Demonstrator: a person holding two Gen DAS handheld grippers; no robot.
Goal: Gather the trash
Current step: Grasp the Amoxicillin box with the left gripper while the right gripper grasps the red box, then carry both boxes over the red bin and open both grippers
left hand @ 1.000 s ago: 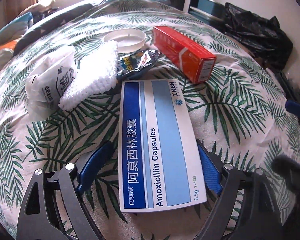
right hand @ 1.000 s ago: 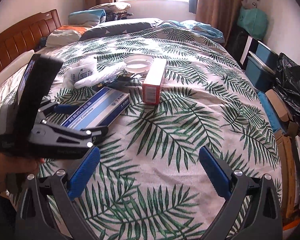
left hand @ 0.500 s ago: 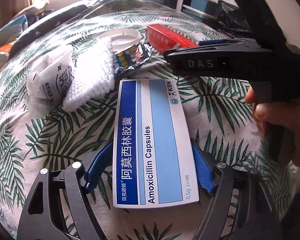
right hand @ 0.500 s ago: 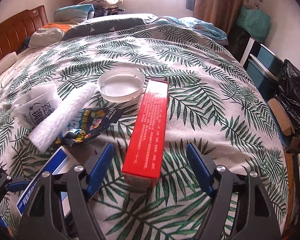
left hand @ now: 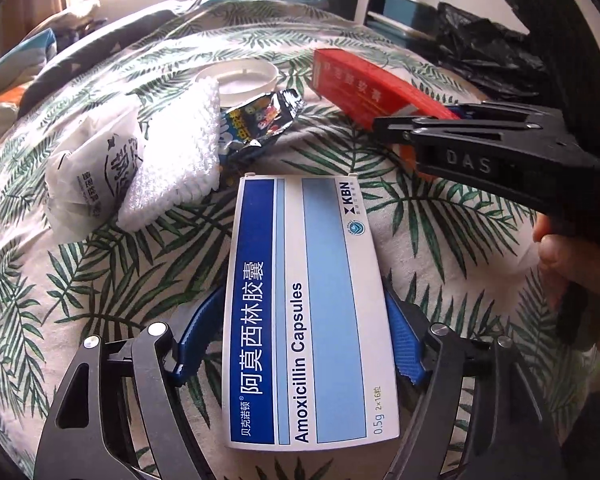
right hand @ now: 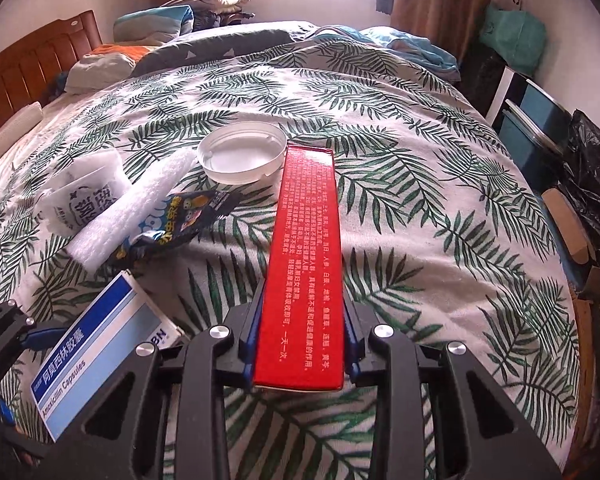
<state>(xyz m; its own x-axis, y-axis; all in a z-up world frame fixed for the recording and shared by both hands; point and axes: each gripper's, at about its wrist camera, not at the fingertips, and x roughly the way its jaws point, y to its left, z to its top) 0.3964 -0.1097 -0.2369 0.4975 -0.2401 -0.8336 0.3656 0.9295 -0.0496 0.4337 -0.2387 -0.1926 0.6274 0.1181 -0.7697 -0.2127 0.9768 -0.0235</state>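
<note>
A blue-and-white amoxicillin box (left hand: 324, 240) lies flat on the leaf-print bedspread (left hand: 100, 280). My left gripper (left hand: 304, 300) straddles its near end, jaws still closing, and the blue pads (left hand: 402, 344) touch both long sides. A long red carton (right hand: 308, 240) points away from me. My right gripper (right hand: 302, 300) is closing on its near end, pads tight against both sides. The carton's near end hangs just clear of the bedspread. In the left wrist view the red carton (left hand: 360, 88) sticks out past my right gripper (left hand: 384, 126) at the right.
A white round lid (right hand: 240, 156), a dark snack wrapper (right hand: 180, 220), a white foam strip (right hand: 136, 208) and a crumpled white paper bag (right hand: 80, 200) lie left of the red carton. A black trash bag (right hand: 592, 184) and storage boxes (right hand: 540, 120) stand beside the bed's right edge.
My right gripper swung left over the red carton and its wide jaws closed on it. It now shows in the left wrist view. The left jaws narrowed onto the amoxicillin box.
</note>
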